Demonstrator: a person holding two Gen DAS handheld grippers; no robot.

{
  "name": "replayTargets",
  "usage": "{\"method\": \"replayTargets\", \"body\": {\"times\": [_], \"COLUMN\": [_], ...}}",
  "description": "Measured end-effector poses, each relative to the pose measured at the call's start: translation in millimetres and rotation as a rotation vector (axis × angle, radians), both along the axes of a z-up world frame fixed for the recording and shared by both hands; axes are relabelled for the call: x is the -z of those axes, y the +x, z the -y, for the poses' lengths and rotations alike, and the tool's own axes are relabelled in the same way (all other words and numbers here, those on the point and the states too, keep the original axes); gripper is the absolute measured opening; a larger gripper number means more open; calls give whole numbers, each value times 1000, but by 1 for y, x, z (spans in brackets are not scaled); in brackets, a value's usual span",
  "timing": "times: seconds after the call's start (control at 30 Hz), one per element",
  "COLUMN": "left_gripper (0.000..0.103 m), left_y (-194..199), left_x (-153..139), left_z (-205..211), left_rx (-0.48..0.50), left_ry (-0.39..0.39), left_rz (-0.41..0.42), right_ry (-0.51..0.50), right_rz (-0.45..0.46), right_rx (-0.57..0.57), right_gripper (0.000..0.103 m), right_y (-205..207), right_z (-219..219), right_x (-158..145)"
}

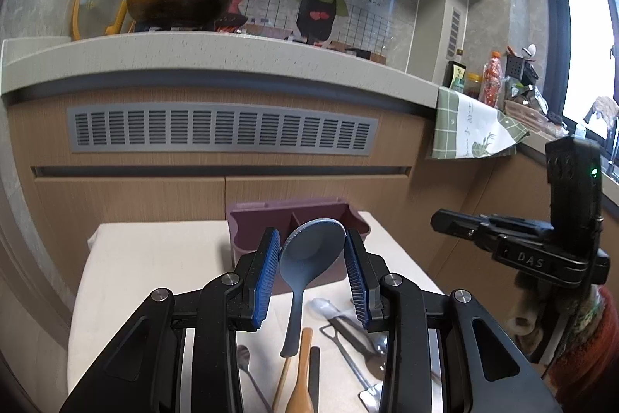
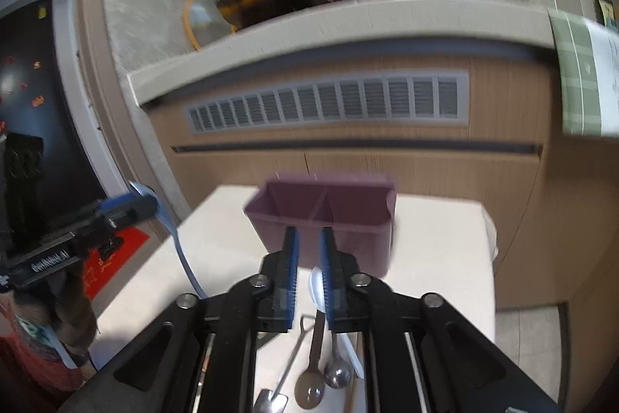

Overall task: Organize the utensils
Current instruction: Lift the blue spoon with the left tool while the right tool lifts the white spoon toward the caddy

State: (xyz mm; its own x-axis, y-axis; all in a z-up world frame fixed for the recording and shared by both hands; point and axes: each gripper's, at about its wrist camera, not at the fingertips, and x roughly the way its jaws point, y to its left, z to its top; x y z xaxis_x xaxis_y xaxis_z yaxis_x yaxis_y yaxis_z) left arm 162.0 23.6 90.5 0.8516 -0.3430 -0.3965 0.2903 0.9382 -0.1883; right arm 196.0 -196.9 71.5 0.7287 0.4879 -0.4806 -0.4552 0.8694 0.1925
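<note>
The left gripper [image 1: 312,246] has its ribbed blue fingers [image 1: 267,273] spread wide and pressed on the bowl of a matte blue-grey rice paddle [image 1: 309,258], whose handle hangs down toward the table [image 1: 154,258]. Only the left wrist view shows the utensils lying below it: a wooden spoon [image 1: 301,378], a thin bamboo stick, a dark flat handle and several steel spoons [image 1: 371,355]. The right wrist view is blurred, yet it alone shows the paddle's curved handle from the side and the two open compartments of the mauve plastic holder [image 2: 325,215] at the far edge of the cream cloth. The right gripper [image 2: 309,260] has its fingers nearly together; whether they pinch the white plastic spoon [image 2: 316,287] beside them I cannot tell. Shiny steel spoons [image 2: 323,378] lie beneath.
</note>
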Motion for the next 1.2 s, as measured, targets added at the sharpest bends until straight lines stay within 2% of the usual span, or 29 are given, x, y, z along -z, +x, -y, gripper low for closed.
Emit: {"method": "replayTargets", "body": {"times": [0.1, 0.2, 0.27, 0.3, 0.33, 0.5, 0.57, 0.73, 0.8, 0.9, 1.03, 1.2], "left_gripper": [35, 35, 35, 35, 35, 35, 35, 35, 35, 35, 35, 35], "left_y": [-1, -1, 0, 0, 1, 6, 8, 16, 18, 20, 21, 21], "left_x": [-4, -5, -5, -4, -3, 7, 11, 23, 26, 29, 29, 24], "left_z": [0, 0, -1, -2, -3, -14, -19, -24, -23, -23, -23, -21], "left_rx": [-1, -1, -5, -9, -15, -51, -62, -74, -73, -72, -63, -40], "left_ry": [-3, -2, 2, 7, 12, 21, 15, 18, 22, 20, -3, -25], "left_rz": [8, 7, 2, -2, -9, -39, -52, -87, -96, -107, -121, -132], "right_ry": [-7, -35, -70, -80, -94, -206, -226, -336, -354, -360, -376, -240], "right_rz": [12, -33, -79, -104, -140, -241, -277, -281, -309, -291, -294, -236], "right_rx": [-17, -28, -34, -47, -79, -187, -203, -225, -242, -253, -226, -197], "right_gripper": [6, 7, 16, 25, 28, 28, 28, 28, 34, 35, 32, 31], "right_y": [-4, 0, 7, 11, 19, 57, 72, 104, 116, 121, 116, 87], "right_z": [-1, -2, -6, -9, -14, -45, -52, -82, -92, -100, -102, -74], "right_x": [-10, 2, 23, 35, 52, 112, 128, 149, 158, 160, 156, 124]}}
